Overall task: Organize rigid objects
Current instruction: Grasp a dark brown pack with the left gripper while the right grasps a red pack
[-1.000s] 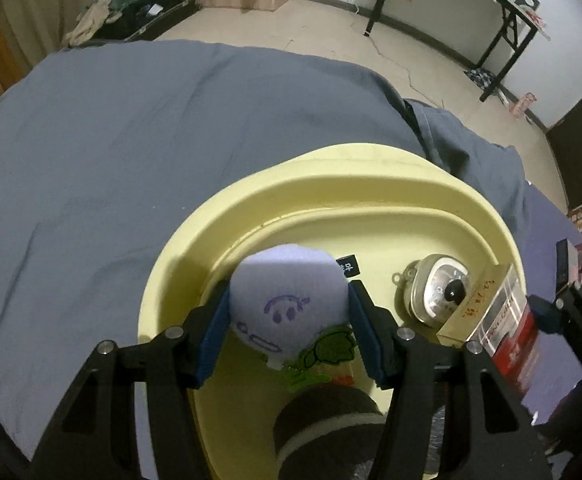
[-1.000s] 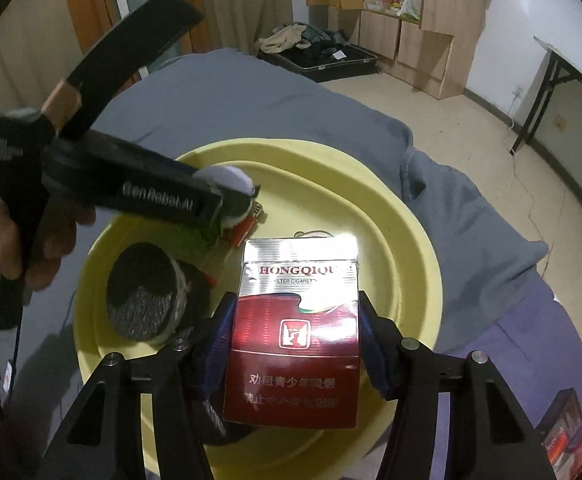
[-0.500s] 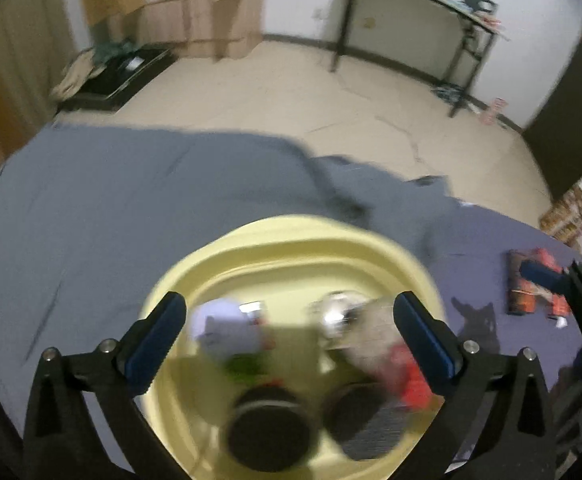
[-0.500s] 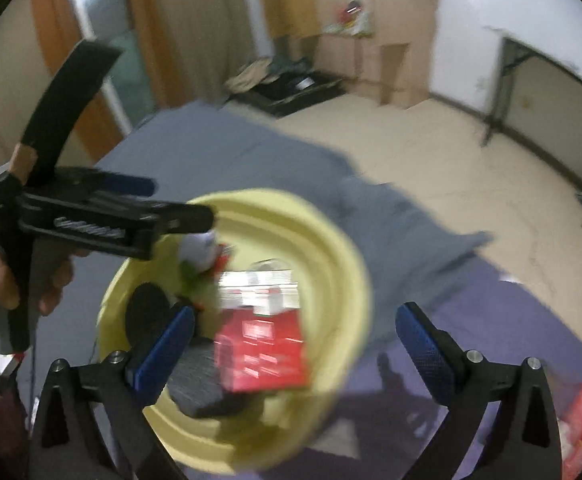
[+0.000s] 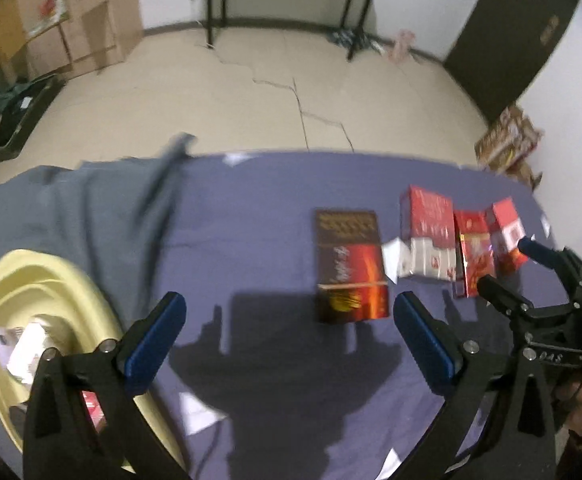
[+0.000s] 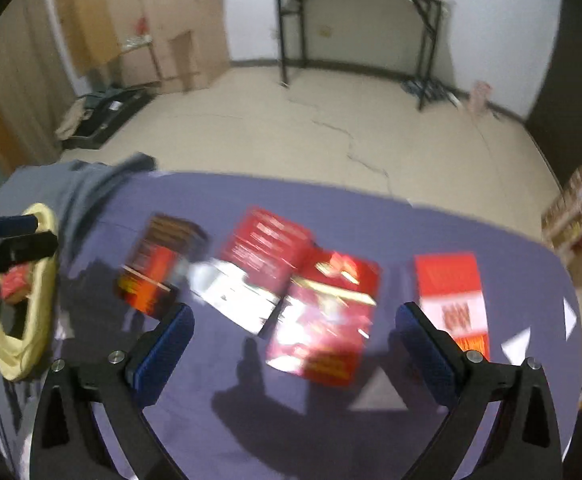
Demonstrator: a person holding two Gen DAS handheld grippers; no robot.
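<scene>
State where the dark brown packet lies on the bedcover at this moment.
In the left wrist view the dark brown packet lies flat on the purple cover, near the middle, left of the red packets and right of the yellow basin.

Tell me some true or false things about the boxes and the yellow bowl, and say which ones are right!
1. Four boxes lie on the purple cloth. True: the dark brown box and three red boxes beside it.
2. The left hand-held gripper is squeezing the dark brown box. False: it is open and holds nothing.
3. The yellow bowl has things inside it. True.
4. The yellow bowl sits on the floor. False: it rests on the grey cloth.
5. The right hand-held gripper is holding a red box. False: it is open above the boxes, holding nothing.
</scene>
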